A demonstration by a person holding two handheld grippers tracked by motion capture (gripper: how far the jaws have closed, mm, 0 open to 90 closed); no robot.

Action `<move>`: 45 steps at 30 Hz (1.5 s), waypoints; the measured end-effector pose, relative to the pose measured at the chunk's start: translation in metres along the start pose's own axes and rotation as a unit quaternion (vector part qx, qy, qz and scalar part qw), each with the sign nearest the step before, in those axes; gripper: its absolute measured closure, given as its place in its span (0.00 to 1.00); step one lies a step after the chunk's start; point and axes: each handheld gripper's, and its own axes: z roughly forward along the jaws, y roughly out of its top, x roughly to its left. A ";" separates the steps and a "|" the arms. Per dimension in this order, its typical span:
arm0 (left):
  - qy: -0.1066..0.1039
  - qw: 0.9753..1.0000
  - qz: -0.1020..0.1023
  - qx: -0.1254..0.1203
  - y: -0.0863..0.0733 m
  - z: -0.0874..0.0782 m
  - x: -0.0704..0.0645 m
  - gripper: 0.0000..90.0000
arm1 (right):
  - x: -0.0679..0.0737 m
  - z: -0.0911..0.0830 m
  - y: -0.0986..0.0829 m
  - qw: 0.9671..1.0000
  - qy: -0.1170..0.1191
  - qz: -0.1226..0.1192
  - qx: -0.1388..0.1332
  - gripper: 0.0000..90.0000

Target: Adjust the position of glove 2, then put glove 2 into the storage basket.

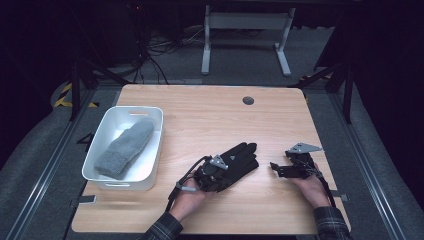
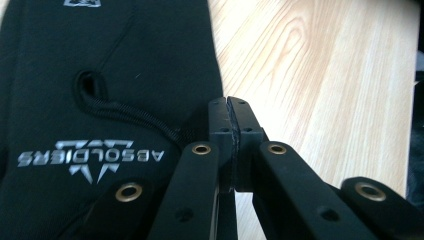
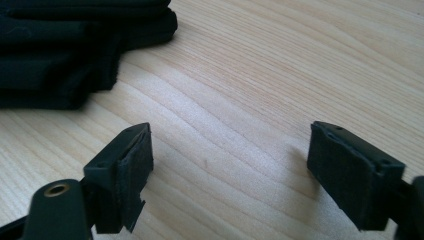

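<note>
- Black glove (image 1: 239, 159) lies mid-tabletop (image 1: 210, 115), near side, right of the white bin (image 1: 102, 157) holding a grey mitten (image 1: 125, 147).
- Left tool (image 1: 212, 179) sits over the glove's cuff end; left gripper view shows jaws pressed together at the glove's edge (image 2: 150, 75), by the cord loop (image 2: 125, 117). Can't tell if fabric is actually pinched.
- Right tool (image 1: 280, 169) hovers right of the glove, jaws wide apart over bare wood; glove fingertips (image 3: 75, 55) just beyond.
- To do it well: confirm real fabric bite before lifting, grab the cuff hem not the cord, lift slowly.
- Cuff itself is hidden under the left tool in the high view.
</note>
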 end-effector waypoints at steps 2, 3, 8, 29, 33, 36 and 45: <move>-0.004 1.000 -0.001 0.005 -0.003 -0.004 0.001 1.00 | -0.001 -0.001 -0.001 1.000 0.000 0.000 0.000 0.19; 0.008 1.000 0.005 0.001 -0.005 -0.006 0.001 1.00 | -0.001 -0.001 -0.001 1.000 -0.001 0.001 0.001 0.19; 0.004 1.000 0.014 -0.004 -0.007 -0.010 -0.001 0.99 | -0.001 0.000 -0.001 1.000 -0.003 0.002 0.002 0.18; 0.003 0.999 0.048 -0.004 0.036 -0.027 0.031 0.18 | 0.000 0.000 -0.001 1.000 -0.004 0.002 0.003 0.17; -0.001 0.999 0.045 0.002 0.040 -0.020 0.038 0.15 | 0.000 0.000 -0.001 1.000 -0.004 0.001 0.002 0.17; 0.001 0.999 0.044 0.008 0.041 -0.010 0.042 0.13 | -0.001 0.000 -0.001 1.000 -0.004 0.001 0.002 0.17; 0.019 0.998 0.051 0.023 0.047 0.014 0.048 0.08 | 0.000 0.000 -0.001 1.000 -0.003 0.001 0.002 0.17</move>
